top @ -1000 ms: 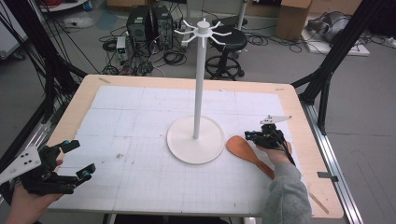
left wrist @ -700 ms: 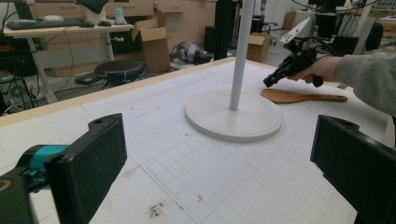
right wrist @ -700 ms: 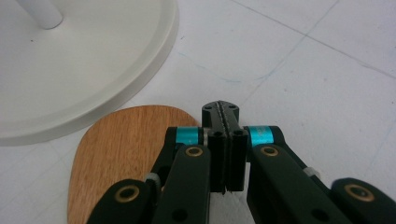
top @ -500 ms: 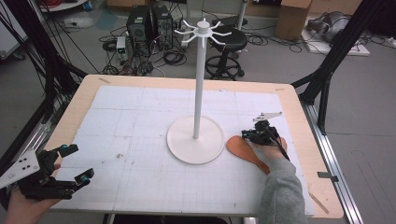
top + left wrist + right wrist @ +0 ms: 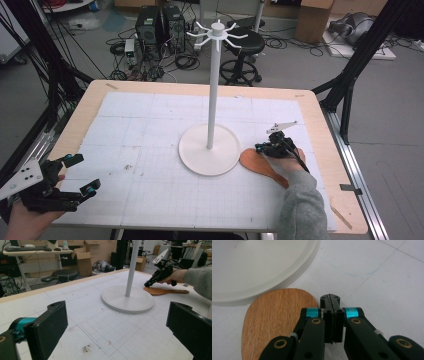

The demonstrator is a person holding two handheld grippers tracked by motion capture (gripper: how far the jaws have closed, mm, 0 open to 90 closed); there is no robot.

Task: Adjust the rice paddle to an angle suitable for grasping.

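Note:
A wooden spatula (image 5: pixel 261 164) lies flat on the mat to the right of the white stand's round base (image 5: pixel 210 150), blade toward the base. My right gripper (image 5: pixel 261 148) hangs low at the blade's far edge, jaws pressed together with nothing between them. In the right gripper view the shut jaws (image 5: pixel 331 302) sit just right of the wooden blade (image 5: pixel 277 315). My left gripper (image 5: pixel 84 173) rests open at the table's near left corner, empty. The left gripper view shows the right gripper (image 5: pixel 147 285) over the spatula (image 5: pixel 162 291).
The stand's tall white pole (image 5: pixel 214 90) rises from the base and ends in a ring of hooks (image 5: pixel 218 31). A gridded white mat (image 5: pixel 150 130) covers the wooden table. Stools, boxes and cables lie on the floor beyond the far edge.
The right gripper has edged a little left along the spatula toward its blade and the stand's base, staying shut. The left gripper has kept its place.

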